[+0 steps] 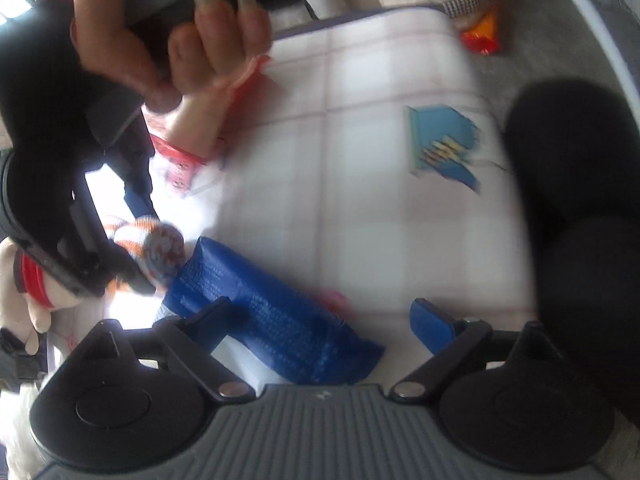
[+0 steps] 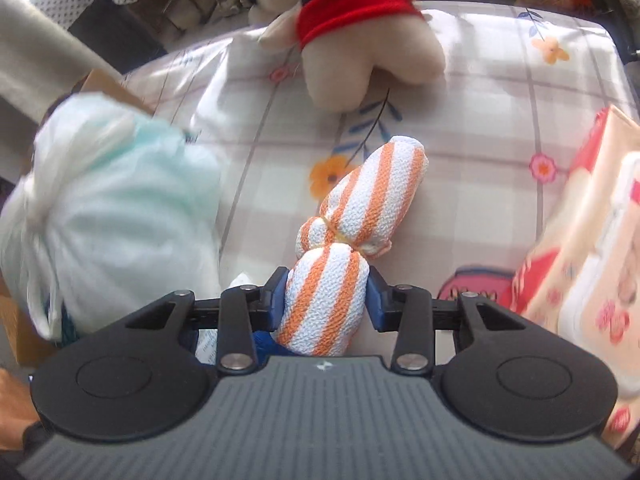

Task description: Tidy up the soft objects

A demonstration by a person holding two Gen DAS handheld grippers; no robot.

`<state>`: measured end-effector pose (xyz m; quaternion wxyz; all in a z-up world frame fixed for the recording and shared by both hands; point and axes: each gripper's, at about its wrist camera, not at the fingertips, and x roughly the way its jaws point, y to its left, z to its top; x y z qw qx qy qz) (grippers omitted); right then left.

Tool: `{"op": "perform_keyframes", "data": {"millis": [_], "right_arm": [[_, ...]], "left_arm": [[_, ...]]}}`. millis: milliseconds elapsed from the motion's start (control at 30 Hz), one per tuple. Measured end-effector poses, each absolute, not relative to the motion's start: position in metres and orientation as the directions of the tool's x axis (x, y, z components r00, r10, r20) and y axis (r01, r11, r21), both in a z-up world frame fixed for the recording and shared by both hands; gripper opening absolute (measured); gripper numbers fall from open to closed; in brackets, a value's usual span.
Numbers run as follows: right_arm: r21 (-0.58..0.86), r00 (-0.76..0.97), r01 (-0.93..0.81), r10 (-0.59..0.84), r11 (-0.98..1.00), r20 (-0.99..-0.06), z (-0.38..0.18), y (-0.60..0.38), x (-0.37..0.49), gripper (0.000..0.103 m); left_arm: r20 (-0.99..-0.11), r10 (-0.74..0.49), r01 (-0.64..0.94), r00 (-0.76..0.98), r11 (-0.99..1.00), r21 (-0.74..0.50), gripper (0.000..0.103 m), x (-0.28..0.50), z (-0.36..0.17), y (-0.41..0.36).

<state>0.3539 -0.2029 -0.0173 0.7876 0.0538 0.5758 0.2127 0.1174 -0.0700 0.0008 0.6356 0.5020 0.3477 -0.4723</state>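
My right gripper [image 2: 326,298] is clamped on the near end of the striped roll [image 2: 360,216], which lies on the checked cloth [image 2: 500,112] below the plush [image 2: 360,28]; held so far from its middle, I judge the far end could sag or snag on lifting. My left gripper [image 1: 320,320] stands wide open over a blue pack [image 1: 272,320], holding nothing. The tied bag [image 2: 116,208] holds something pale green, too blurred to identify.

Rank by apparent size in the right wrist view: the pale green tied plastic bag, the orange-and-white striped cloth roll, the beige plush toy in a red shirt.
1. Pale green tied plastic bag, largest.
2 and 3. Striped cloth roll and plush toy look alike; the toy lies farther and is cut off.
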Motion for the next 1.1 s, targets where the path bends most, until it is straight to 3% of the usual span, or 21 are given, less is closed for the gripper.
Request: {"op": "perform_keyframes", "data": {"millis": [433,667,1000,1100], "right_arm": [[0.397,0.259,-0.261,0.459,0.88,-0.85,-0.026,-0.22,0.23,0.039],[0.401,0.262,-0.278,0.47,0.873,-0.843,-0.024,-0.231,0.175,0.04],[0.398,0.284,-0.287,0.474,0.871,-0.834,-0.02,-0.251,0.164,0.042],[0.355,0.31,-0.293,0.439,0.888,-0.843,-0.017,-0.249,0.166,0.049]], "left_arm": [[-0.92,-0.271,0.934,0.284,0.296,0.201,0.099,0.055,0.008,-0.021],[-0.921,-0.239,0.913,0.308,0.347,0.215,0.099,0.033,0.007,-0.021],[-0.919,-0.209,0.863,0.335,0.46,0.21,0.097,0.05,0.008,-0.026],[-0.915,-0.213,0.851,0.344,0.483,0.207,0.098,0.053,0.008,-0.025]]}}
